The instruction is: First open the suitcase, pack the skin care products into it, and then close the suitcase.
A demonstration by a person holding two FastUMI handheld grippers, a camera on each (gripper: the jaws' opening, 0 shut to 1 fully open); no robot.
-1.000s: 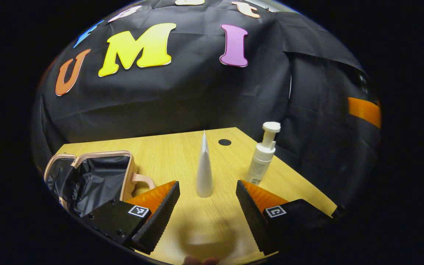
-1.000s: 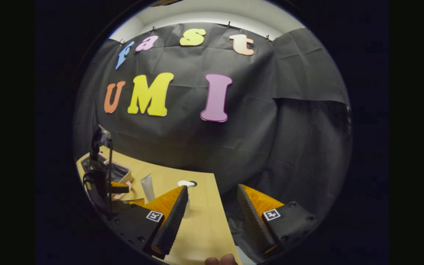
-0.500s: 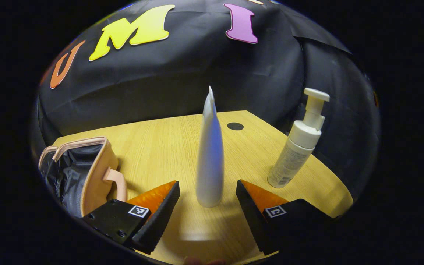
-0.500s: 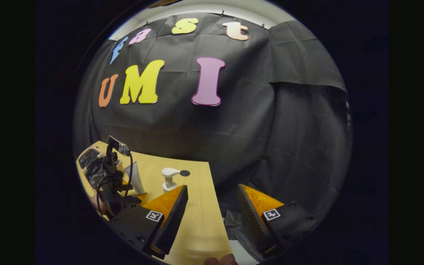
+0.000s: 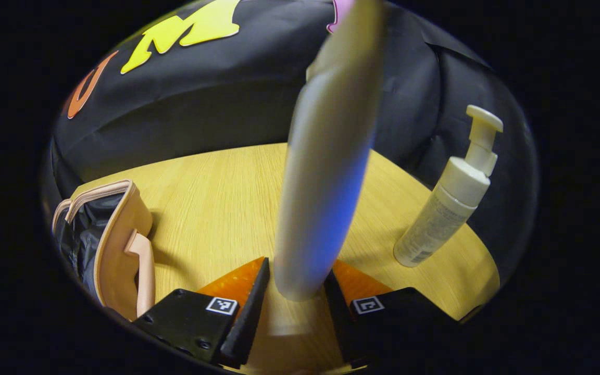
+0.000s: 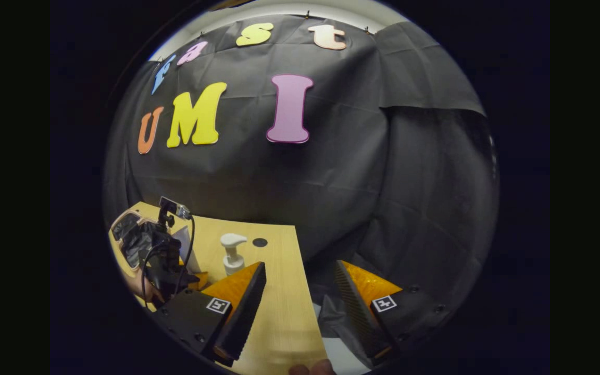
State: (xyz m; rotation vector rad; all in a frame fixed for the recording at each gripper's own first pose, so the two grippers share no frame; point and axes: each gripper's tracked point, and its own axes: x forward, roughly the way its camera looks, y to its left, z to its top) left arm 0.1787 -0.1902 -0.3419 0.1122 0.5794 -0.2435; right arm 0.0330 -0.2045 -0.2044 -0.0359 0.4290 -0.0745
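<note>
Your left hand-held gripper (image 5: 294,299) has its fingers close around the base of the upright white tube (image 5: 326,172) on the worktop (image 5: 216,192); contact unclear. Your right hand-held gripper (image 6: 300,307) hangs wide apart, holding nothing.

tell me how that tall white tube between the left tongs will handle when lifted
The white tube stands tall on a narrow cap, so it probably tips easily. Its smooth taper may slip upward through the left tongs. It likely squashes if squeezed hard.

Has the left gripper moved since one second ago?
Yes. The left gripper moved forward to the white tube, which now stands between its fingers, nearer the pump bottle.
</note>
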